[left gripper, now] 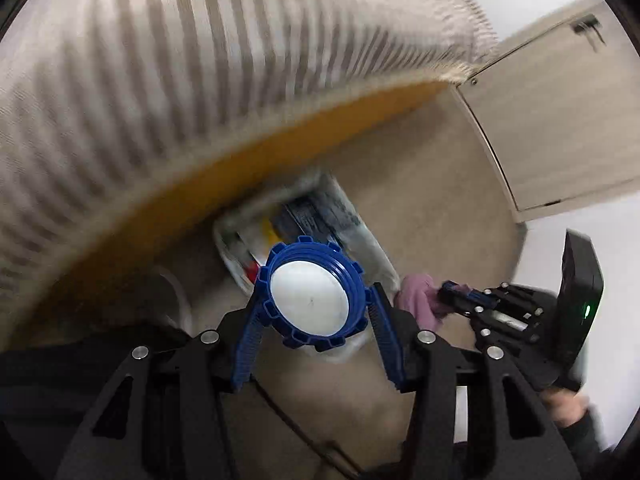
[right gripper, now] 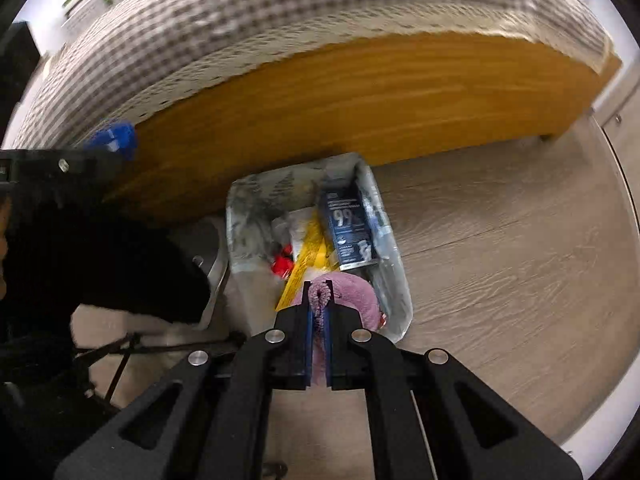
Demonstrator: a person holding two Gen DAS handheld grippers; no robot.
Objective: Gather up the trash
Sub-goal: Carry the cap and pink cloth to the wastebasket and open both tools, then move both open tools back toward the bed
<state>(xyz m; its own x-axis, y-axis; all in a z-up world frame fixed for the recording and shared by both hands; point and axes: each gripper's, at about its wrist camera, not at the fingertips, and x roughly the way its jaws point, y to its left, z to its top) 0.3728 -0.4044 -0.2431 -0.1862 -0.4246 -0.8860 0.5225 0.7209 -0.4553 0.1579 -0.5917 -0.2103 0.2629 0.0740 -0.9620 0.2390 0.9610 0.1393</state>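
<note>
My left gripper is shut on a blue notched lid with a white inner face and holds it above the bin. My right gripper is shut on a purple fuzzy cloth, which hangs over the near end of the bin. The right gripper also shows in the left wrist view with the cloth. The bin is a clear bag-lined tub on the floor beside the bed. It holds a dark blue carton, a yellow wrapper and a red piece.
A bed with a checked cover and an orange wooden side board runs behind the bin. Wood-look floor lies to the right. A beige cabinet stands at the far right. A dark sleeve and a metal chair base are at the left.
</note>
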